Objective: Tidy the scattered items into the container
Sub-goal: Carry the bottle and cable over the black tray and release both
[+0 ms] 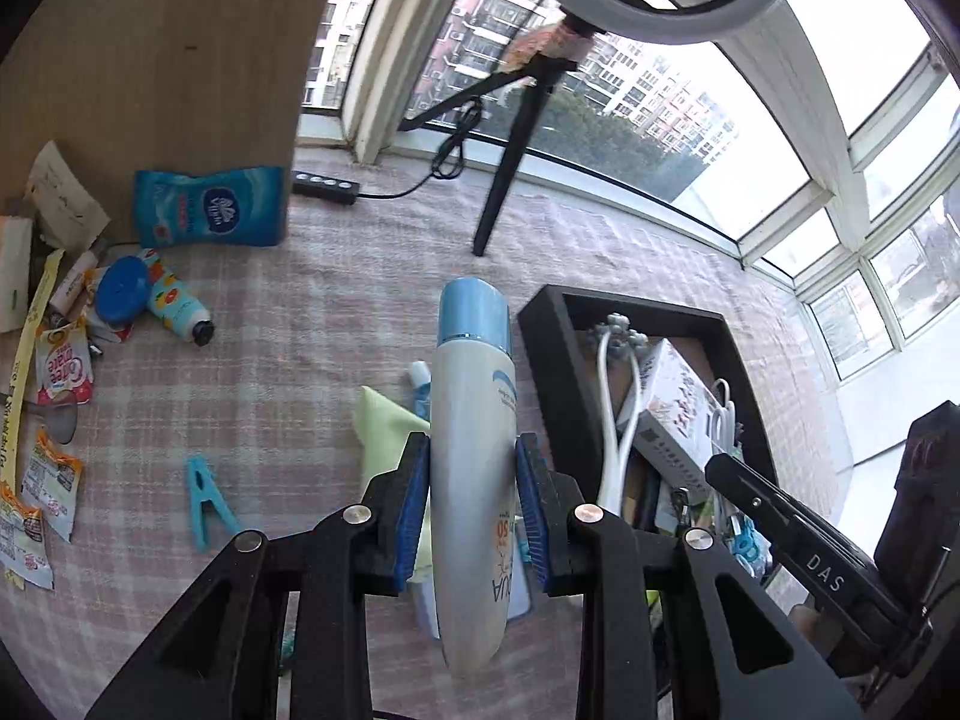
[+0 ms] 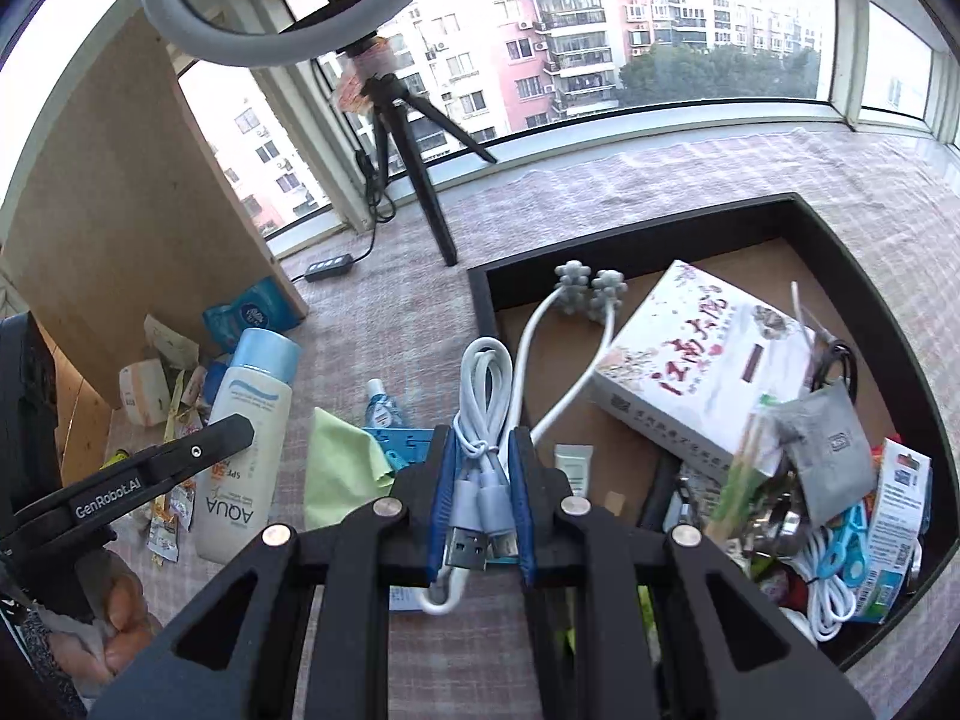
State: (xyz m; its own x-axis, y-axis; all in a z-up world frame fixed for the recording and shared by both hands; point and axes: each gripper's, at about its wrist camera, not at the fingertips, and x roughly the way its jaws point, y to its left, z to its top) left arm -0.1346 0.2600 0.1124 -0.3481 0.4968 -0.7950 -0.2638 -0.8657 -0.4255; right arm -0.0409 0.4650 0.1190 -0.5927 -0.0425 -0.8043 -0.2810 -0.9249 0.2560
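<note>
Container [image 2: 870, 312] partly filled; left tool [image 1: 473, 468] grips bottle [image 1: 474, 420], right tool [image 2: 480, 474] clamps cable [image 2: 483, 414]; packets [image 1: 60, 366], peg [image 1: 207, 501] remain on desk.

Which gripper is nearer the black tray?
Right. The right gripper, holding the white cable, is at the black tray rim; the left gripper is beside it.

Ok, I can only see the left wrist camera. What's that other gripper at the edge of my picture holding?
Observer: The right gripper is shut on a coiled white USB cable.
Operator: And is there anything in the tray I can't see from here?
Observer: Yes, a grey pouch lies in the black tray, beside the white box.
</note>
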